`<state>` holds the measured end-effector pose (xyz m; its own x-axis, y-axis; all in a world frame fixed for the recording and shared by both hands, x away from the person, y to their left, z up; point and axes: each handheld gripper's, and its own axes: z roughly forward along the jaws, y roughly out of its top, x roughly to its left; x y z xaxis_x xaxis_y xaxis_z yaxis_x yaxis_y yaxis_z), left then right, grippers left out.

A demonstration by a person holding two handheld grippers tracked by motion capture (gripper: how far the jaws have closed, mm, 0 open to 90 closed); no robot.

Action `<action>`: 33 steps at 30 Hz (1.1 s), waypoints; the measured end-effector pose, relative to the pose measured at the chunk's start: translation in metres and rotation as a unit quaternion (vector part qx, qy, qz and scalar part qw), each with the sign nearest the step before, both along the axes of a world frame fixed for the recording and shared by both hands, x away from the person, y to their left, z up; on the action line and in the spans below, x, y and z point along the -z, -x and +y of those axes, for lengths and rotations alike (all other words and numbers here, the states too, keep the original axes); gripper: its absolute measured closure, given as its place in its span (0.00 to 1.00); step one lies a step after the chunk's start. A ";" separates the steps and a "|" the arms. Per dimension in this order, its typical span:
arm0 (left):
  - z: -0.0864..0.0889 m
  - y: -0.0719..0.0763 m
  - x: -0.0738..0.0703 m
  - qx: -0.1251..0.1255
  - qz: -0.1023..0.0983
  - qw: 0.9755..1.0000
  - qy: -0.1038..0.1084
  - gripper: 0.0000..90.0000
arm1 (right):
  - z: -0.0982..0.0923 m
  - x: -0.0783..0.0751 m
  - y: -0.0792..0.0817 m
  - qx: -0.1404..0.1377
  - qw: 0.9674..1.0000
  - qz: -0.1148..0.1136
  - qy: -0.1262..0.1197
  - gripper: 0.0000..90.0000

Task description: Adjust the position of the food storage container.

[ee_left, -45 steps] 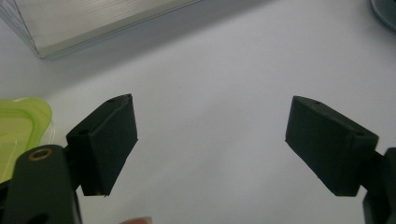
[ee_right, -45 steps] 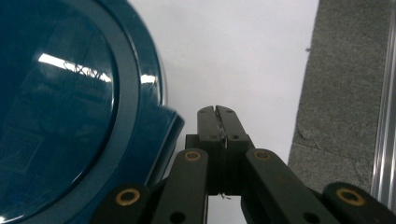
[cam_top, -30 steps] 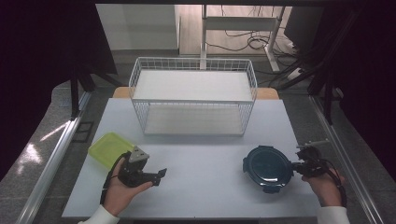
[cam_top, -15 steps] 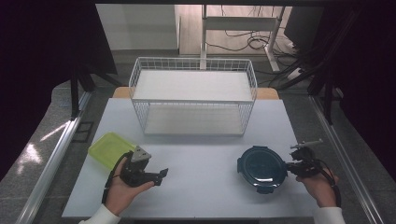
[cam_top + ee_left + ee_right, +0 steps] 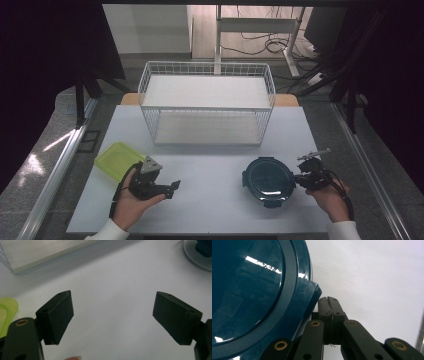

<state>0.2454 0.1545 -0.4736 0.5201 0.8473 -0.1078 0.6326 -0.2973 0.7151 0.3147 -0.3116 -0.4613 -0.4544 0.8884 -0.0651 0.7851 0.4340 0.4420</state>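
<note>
A round dark teal container (image 5: 269, 180) with a clip-on lid lies on the white table (image 5: 210, 165) at the front right. My right gripper (image 5: 300, 178) is at its right rim. In the right gripper view the container (image 5: 249, 290) is very close, and my right gripper (image 5: 328, 300) is shut with its pads pressed together, empty, right beside the lid's latch tab. My left gripper (image 5: 172, 187) rests at the front left, pointing right. Its jaws stand wide open over bare table in the left gripper view (image 5: 112, 317).
A white wire basket (image 5: 207, 107) with two shelves stands at the back middle of the table. A yellow-green lid (image 5: 117, 159) lies flat just left of my left hand. The table's front edge runs close to both hands.
My right gripper and the teal container have shifted left across the table together. My left gripper has stayed where it was.
</note>
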 end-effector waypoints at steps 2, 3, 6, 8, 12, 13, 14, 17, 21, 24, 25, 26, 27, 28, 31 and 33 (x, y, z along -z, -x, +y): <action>0.000 0.000 0.000 0.001 0.000 1.000 0.001 0.19 | 0.007 0.001 0.000 -0.007 1.000 -0.003 0.003 0.99; 0.000 0.000 0.000 0.001 0.000 1.000 0.001 0.19 | 0.007 0.001 0.000 -0.007 1.000 -0.003 0.003 0.99; -0.001 -0.001 0.000 0.001 0.000 1.000 0.000 0.19 | 0.016 0.002 -0.001 -0.014 1.000 -0.003 -0.002 0.99; -0.001 -0.001 0.000 0.001 0.000 1.000 0.000 0.19 | 0.020 0.002 -0.001 -0.018 1.000 -0.002 -0.003 0.99; 0.000 -0.001 0.000 0.000 0.000 1.000 0.001 0.19 | 0.028 0.002 -0.001 -0.025 1.000 -0.003 -0.002 0.99; 0.000 -0.001 0.000 0.000 0.000 1.000 0.001 0.19 | 0.030 0.003 -0.001 -0.027 1.000 -0.003 -0.003 0.99; 0.000 -0.001 0.000 -0.001 0.000 1.000 0.000 0.19 | 0.033 0.003 -0.001 -0.029 1.000 -0.003 -0.004 0.99; 0.001 -0.001 -0.001 -0.001 -0.001 1.000 0.001 0.19 | 0.039 0.004 -0.001 -0.036 0.999 -0.001 -0.009 0.99; 0.001 -0.001 -0.001 0.000 -0.001 1.000 0.000 0.19 | 0.046 0.004 -0.001 -0.041 0.999 -0.001 -0.013 0.99; 0.001 -0.002 -0.001 0.000 0.001 1.000 -0.001 0.19 | 0.056 0.005 -0.001 -0.049 0.999 0.001 -0.018 0.99; 0.001 -0.002 -0.001 0.000 0.001 1.000 -0.001 0.19 | 0.056 0.005 -0.001 -0.049 0.999 0.001 -0.018 0.99; 0.001 -0.002 -0.001 0.000 0.000 1.000 -0.001 0.19 | 0.062 0.006 -0.001 -0.054 0.998 0.002 -0.022 0.99; 0.001 -0.002 -0.001 0.000 0.000 1.000 -0.001 0.19 | 0.062 0.006 -0.001 -0.054 0.998 0.002 -0.022 0.99; 0.001 -0.002 -0.001 0.000 0.000 1.000 -0.001 0.19 | 0.068 0.006 0.000 -0.063 0.998 0.004 -0.021 0.99; 0.001 -0.002 -0.001 0.000 -0.001 1.000 -0.001 0.19 | 0.079 0.007 0.002 -0.075 0.997 0.006 -0.018 0.99; 0.001 -0.002 -0.001 0.000 -0.001 1.000 0.000 0.19 | 0.086 0.009 0.004 -0.085 0.996 0.011 -0.018 0.99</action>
